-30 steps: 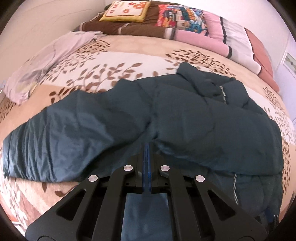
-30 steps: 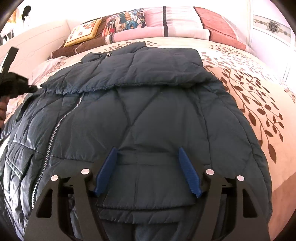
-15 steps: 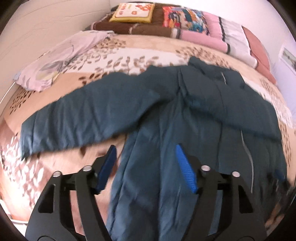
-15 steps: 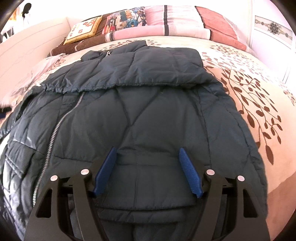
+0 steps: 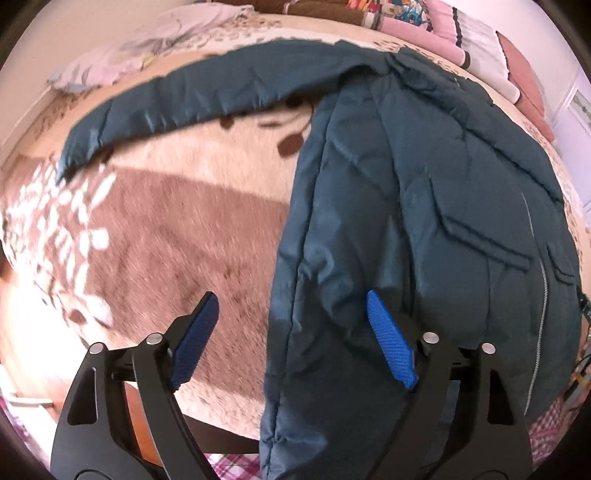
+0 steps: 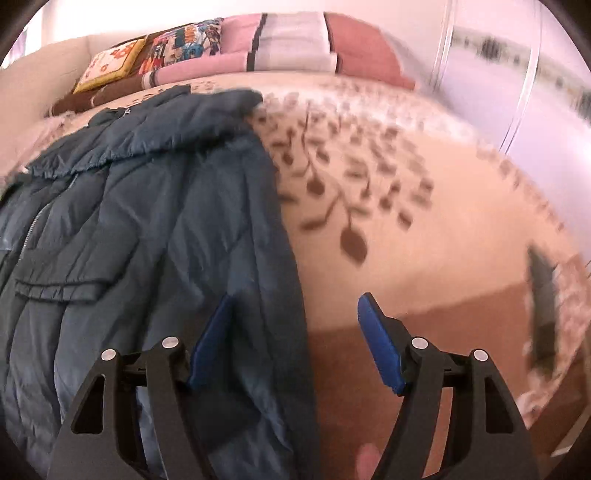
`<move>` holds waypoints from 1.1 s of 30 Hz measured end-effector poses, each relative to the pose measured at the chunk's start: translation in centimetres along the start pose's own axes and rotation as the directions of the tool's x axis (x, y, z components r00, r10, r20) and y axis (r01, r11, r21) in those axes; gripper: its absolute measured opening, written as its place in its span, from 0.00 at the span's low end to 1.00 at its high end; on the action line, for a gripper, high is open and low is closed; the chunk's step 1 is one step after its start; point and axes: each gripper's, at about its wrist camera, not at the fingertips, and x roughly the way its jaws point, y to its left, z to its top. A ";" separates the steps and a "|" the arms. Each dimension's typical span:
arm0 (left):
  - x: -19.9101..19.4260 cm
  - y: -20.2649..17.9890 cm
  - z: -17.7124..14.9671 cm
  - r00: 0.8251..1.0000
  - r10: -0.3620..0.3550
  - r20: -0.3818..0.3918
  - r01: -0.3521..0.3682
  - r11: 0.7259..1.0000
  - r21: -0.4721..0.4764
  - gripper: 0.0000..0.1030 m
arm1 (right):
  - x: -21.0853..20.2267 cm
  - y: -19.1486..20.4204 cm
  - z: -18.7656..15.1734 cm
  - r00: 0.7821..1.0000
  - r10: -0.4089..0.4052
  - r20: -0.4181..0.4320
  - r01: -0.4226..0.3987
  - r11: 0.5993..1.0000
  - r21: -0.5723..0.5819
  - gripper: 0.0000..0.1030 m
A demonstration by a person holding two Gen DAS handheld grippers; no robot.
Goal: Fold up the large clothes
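While my left gripper [image 5: 291, 339] was opening over the jacket [image 5: 424, 206] hem, my right gripper [image 6: 295, 341] hung spread, holding nothing; I judged both should pinch the side edges evenly.

jacket [image 5: 406, 177]: 1 | tongs: 2, left tongs [image 5: 295, 339], right tongs [image 6: 295, 339] | bed [image 5: 184, 221]: 1

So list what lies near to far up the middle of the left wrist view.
Left gripper, jaws opening with nothing gripped → jacket hem edge → brown-and-cream bedspread → spread-out jacket sleeve → lilac cloth → pillows at the headboard.
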 end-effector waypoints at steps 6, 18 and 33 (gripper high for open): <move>1.1 0.3 -0.4 0.992 -0.112 -0.052 0.112 0.994 -0.007 0.45 | 0.3 -0.7 -0.1 0.999 0.031 -0.017 -0.030 0.998 0.056 0.67; -6.1 -0.8 -2.5 0.986 -0.165 -0.024 0.167 0.973 0.162 0.09 | -4.5 -0.8 -2.0 0.998 -0.028 -0.053 0.028 1.000 -0.003 0.67; -5.9 0.1 -5.0 0.985 -0.152 -0.087 0.162 0.979 0.125 0.14 | -7.0 -0.9 -7.1 0.986 -0.078 -0.145 0.075 0.997 -0.030 0.67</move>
